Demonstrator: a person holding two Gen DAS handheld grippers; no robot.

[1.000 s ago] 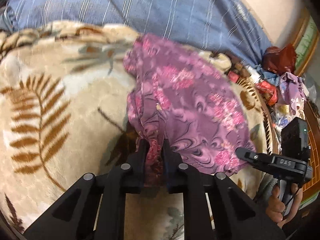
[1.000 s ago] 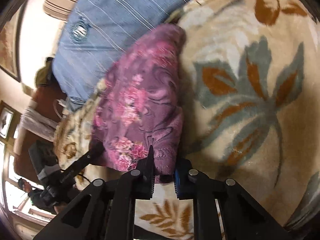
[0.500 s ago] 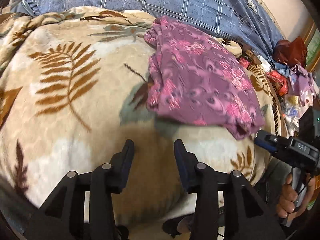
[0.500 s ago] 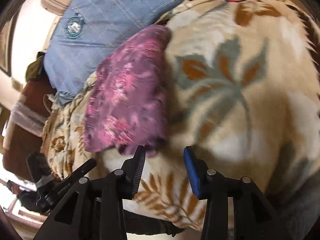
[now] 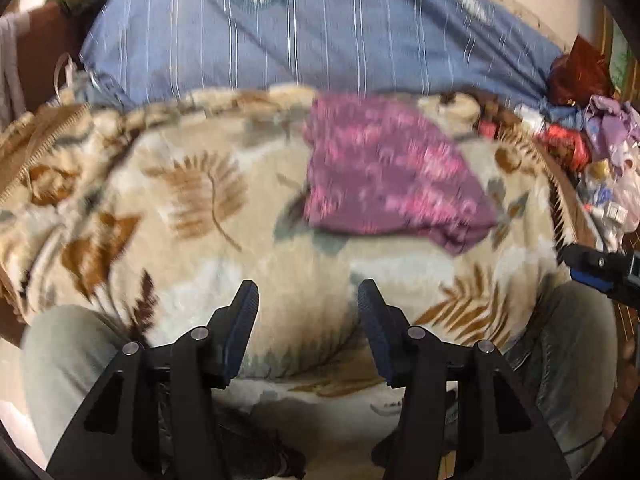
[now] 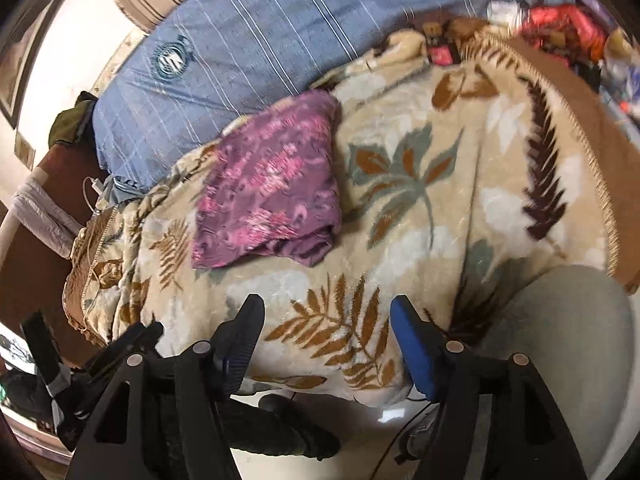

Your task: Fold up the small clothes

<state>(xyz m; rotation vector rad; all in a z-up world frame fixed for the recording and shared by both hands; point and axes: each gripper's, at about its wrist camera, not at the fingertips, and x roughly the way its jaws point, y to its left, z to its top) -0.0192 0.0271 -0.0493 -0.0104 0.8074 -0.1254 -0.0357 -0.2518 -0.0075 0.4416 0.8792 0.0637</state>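
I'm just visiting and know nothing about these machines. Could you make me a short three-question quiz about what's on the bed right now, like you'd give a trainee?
1. True or false: the left claw is gripping the purple cloth.
2. Multiple choice: what does the purple cloth lie on? A) the leaf-patterned blanket B) the blue striped sheet C) the floor
3. Fill in: the right claw is ____ (open or shut).

Key: 1 false, both claws are apart from the cloth and hold nothing. 2 A. 3 open.
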